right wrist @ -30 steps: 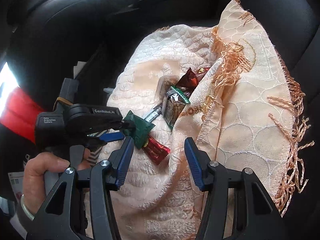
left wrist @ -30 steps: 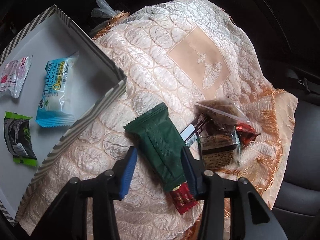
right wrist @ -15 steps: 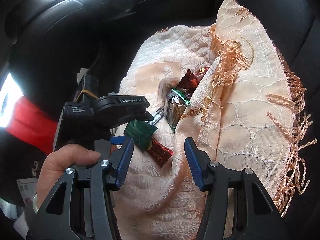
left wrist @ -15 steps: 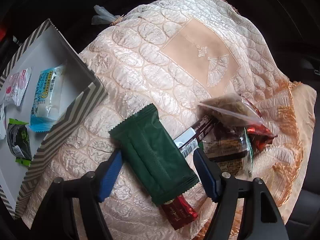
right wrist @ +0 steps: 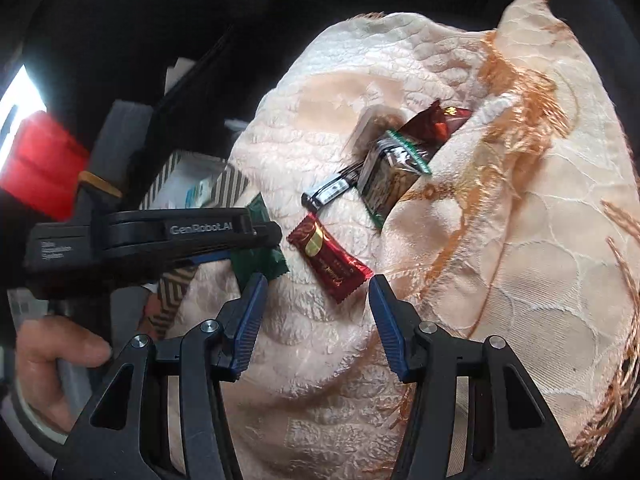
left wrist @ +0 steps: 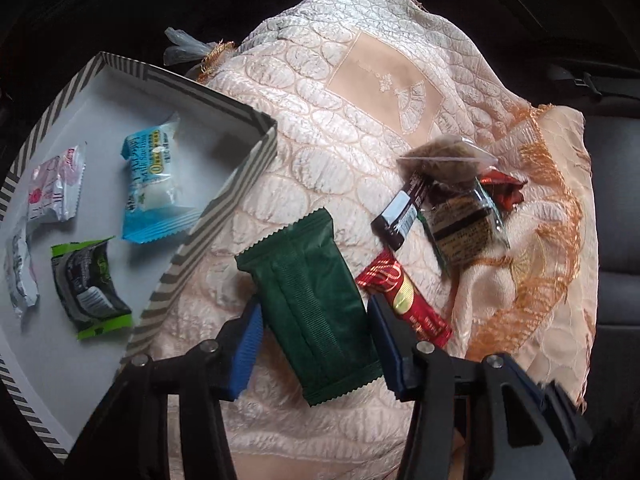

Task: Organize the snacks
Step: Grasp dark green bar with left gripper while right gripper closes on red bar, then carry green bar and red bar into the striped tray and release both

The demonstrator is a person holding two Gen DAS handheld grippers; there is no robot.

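Note:
A dark green snack packet (left wrist: 312, 304) lies between the fingers of my left gripper (left wrist: 314, 320); the jaws stand close on both sides of it, lifted slightly off the cream cloth (left wrist: 320, 128). It also shows in the right wrist view (right wrist: 258, 260). A red snack bar (left wrist: 404, 300) lies just right of it and sits ahead of my open, empty right gripper (right wrist: 316, 304), where it shows too (right wrist: 328, 256). A striped box (left wrist: 224, 196) at left holds a blue packet (left wrist: 154, 184), a green-black packet (left wrist: 90, 284) and a pink packet (left wrist: 52, 192).
More snacks cluster in a fold of the cloth: a black bar (left wrist: 400, 212), a clear bag of brown snack (left wrist: 460, 220), a red-brown wrapper (left wrist: 504, 192). Dark car seat (left wrist: 616, 200) surrounds the cloth. A hand (right wrist: 52, 364) holds the left gripper.
The left gripper closed in on the green packet and swung it left toward the box, uncovering the red bar. The right gripper moved in nearer the red bar.

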